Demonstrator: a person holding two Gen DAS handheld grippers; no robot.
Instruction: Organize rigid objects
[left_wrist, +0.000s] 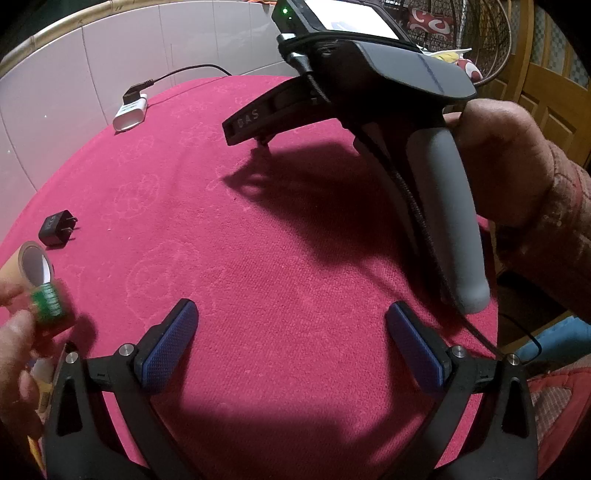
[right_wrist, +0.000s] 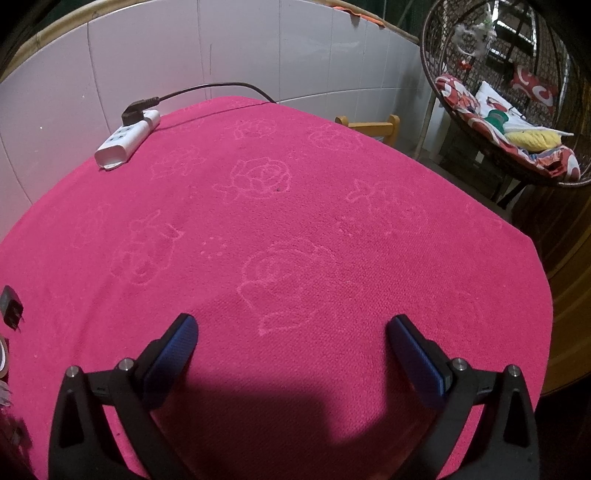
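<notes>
We are at the very start, as far as we can tell. Our left gripper (left_wrist: 291, 339) hangs over the pink cloth on the desk (left_wrist: 295, 258), and its blue fingers (left_wrist: 173, 343) are spread wide with nothing between them. Our right gripper (right_wrist: 291, 354) is the same: fingers far apart, holding nothing, over a bare part of the cloth. In the left view we can also see the right gripper's black body from the side, with a hand (left_wrist: 509, 166) around its grey handle.

The things to tidy sit at the left side of the desk. A small black plug (left_wrist: 57, 229) lies flat on the cloth. Just near it is a roll of tape (left_wrist: 35, 264), and a bare hand (left_wrist: 18, 332) at the left edge holds a small green thing (left_wrist: 48, 304) close to the roll. That green thing is blurry, so we cannot say what it is. A few more bits peek out at the low left edge, too hidden to name.

Far back, near the white tiled wall (right_wrist: 258, 48), a white power strip (right_wrist: 127, 138) lies on the desk with a black cord plugged in.

We think nothing is sorted yet. No box or tray shows, so we cannot tell where things should go. Every pick and every put is still left to do.
</notes>
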